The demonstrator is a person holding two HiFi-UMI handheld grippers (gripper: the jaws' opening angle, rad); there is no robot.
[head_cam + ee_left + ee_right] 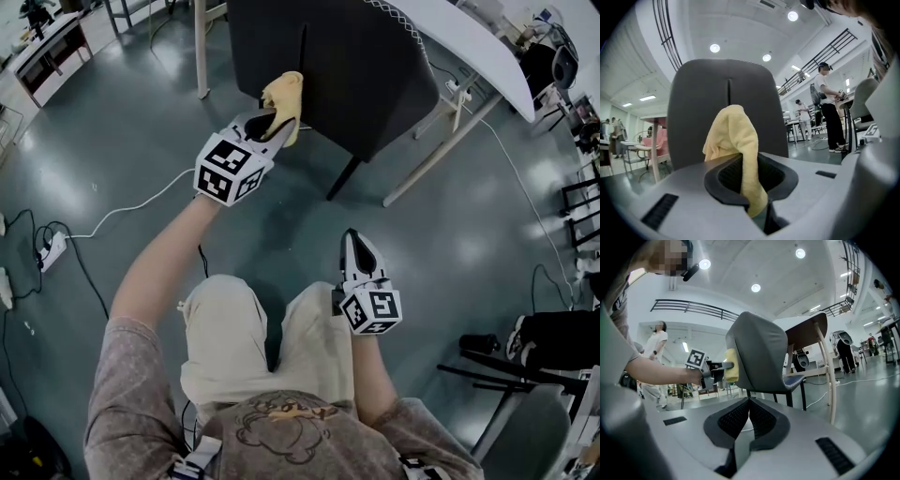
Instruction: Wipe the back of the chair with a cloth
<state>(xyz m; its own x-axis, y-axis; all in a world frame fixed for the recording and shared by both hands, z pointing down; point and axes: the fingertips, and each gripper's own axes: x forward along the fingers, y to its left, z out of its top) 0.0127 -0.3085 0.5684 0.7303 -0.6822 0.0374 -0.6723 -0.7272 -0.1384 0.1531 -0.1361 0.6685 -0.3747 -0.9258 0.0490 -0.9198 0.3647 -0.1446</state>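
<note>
A dark grey chair point(347, 56) stands ahead with its back toward me, pushed under a white table. My left gripper point(270, 124) is shut on a yellow cloth point(284, 97), and the cloth presses against the lower left of the chair back point(722, 93). In the left gripper view the cloth point(736, 140) rises from between the jaws against the backrest. The right gripper view shows the chair point(757, 357) from the side with the cloth point(730, 372) flat on its rear face. My right gripper point(356, 246) hangs low by my right knee, shut and empty, well short of the chair.
A white table point(469, 37) with slanted wooden legs stands over the chair. A white cable point(122, 211) and a power strip point(52, 251) lie on the grey floor at the left. Another person's black shoes and legs point(548, 337) are at the right, beside a chair frame.
</note>
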